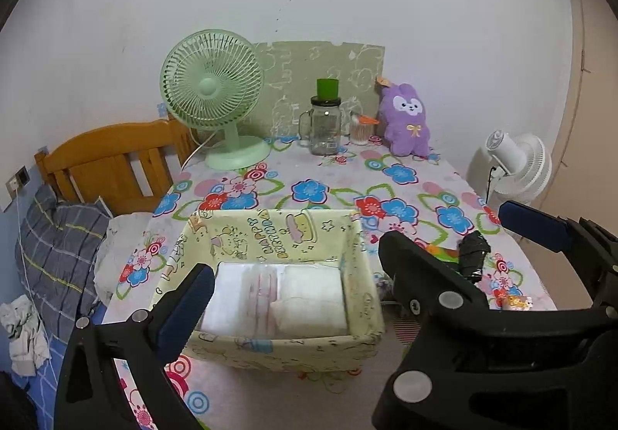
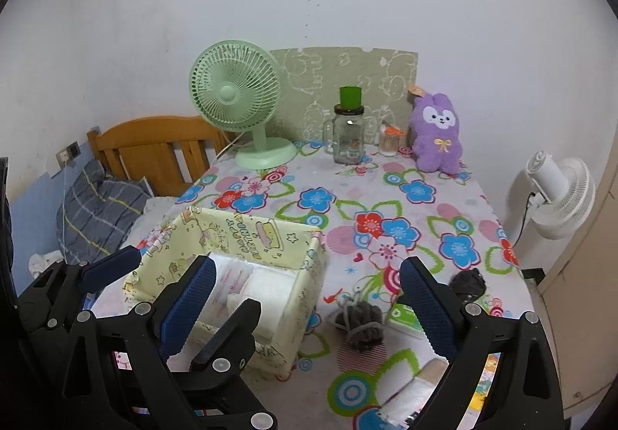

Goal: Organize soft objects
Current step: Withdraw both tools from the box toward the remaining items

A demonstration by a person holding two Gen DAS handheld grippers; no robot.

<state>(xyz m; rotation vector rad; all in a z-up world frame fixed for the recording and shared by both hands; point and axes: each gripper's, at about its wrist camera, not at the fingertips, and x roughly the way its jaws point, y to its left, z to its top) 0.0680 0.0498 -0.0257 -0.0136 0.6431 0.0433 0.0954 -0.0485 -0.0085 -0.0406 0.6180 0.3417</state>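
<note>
A pale yellow cartoon-print fabric box (image 1: 270,233) (image 2: 247,233) sits on the floral table and holds white soft packs (image 1: 309,295) (image 2: 266,287). My left gripper (image 1: 297,275) is open and empty, hovering over the box. My right gripper (image 2: 309,283) is open and empty, above the box's right edge. A grey rolled sock (image 2: 361,322), a black sock bundle (image 2: 469,283) (image 1: 473,250) and a green tissue pack (image 2: 403,316) lie on the table right of the box. A purple plush bunny (image 1: 407,119) (image 2: 438,132) stands at the back right.
A green desk fan (image 1: 216,98) (image 2: 239,98), a glass jar with a green lid (image 1: 326,121) (image 2: 349,129) and a cotton-swab cup (image 1: 361,129) stand at the back. A wooden bed with a pillow (image 1: 58,237) is left. A white fan (image 2: 560,194) stands right.
</note>
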